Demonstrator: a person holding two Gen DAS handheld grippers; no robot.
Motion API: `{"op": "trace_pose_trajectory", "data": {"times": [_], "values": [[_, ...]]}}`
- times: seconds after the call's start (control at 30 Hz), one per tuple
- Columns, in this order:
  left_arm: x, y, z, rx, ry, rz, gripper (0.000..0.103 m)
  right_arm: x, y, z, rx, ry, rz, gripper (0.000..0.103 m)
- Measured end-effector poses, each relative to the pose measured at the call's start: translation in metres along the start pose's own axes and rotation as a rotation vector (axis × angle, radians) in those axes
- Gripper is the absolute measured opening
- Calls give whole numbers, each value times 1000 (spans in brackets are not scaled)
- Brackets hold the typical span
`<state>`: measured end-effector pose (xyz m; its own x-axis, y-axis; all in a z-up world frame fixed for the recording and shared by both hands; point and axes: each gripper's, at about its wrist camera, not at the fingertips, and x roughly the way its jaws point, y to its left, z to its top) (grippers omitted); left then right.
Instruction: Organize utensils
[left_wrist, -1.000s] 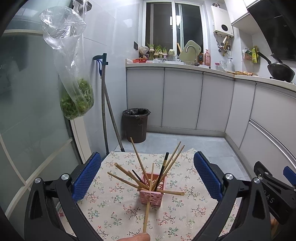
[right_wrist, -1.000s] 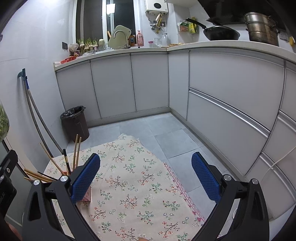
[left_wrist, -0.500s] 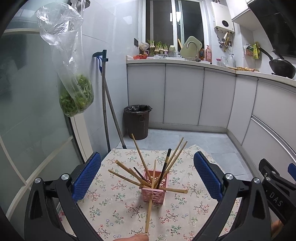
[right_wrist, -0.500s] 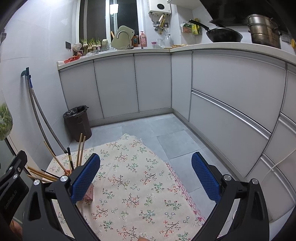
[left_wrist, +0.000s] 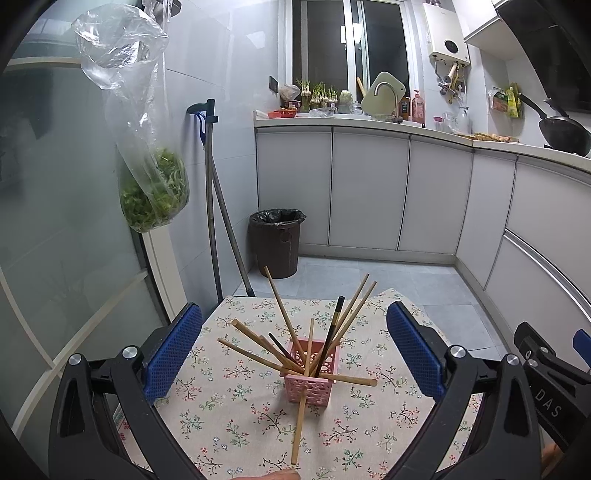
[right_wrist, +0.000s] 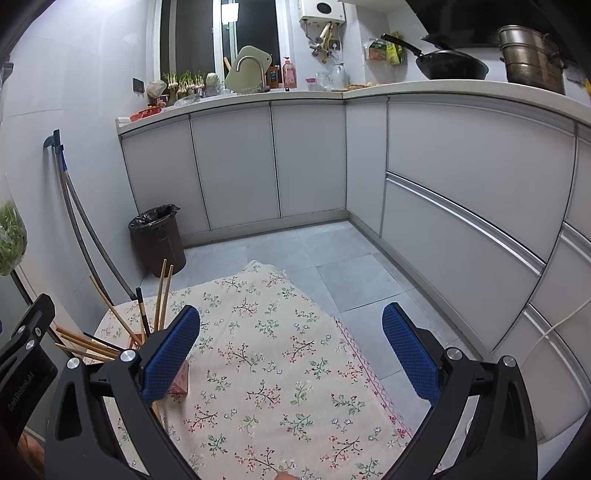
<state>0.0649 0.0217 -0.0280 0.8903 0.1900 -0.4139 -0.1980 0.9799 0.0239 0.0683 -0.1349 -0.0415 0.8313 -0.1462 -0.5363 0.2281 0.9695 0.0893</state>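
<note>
Pink holder (left_wrist: 309, 382) with chopsticks (left_wrist: 284, 325) centred ahead of wide-spread left hand-held gripper (left_wrist: 295, 350).

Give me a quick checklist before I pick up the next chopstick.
1. Left gripper open and empty: ok.
2. Right gripper open and empty: ok.
3. Pink holder upright on the cloth: ok.
4. All chopsticks in the holder: not ok, one chopstick leans outside its front and another pokes out sideways.
5. Left gripper lined up on the holder: ok.
6. Room left in the holder: cannot tell.
</note>
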Motion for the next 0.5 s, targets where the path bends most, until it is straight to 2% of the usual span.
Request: {"op": "trace_pose_trajectory", "data": {"times": [0.5], "values": [[0, -3, -1, 33, -9, 8, 96, 2, 1, 0, -5, 15, 2, 96]]}}
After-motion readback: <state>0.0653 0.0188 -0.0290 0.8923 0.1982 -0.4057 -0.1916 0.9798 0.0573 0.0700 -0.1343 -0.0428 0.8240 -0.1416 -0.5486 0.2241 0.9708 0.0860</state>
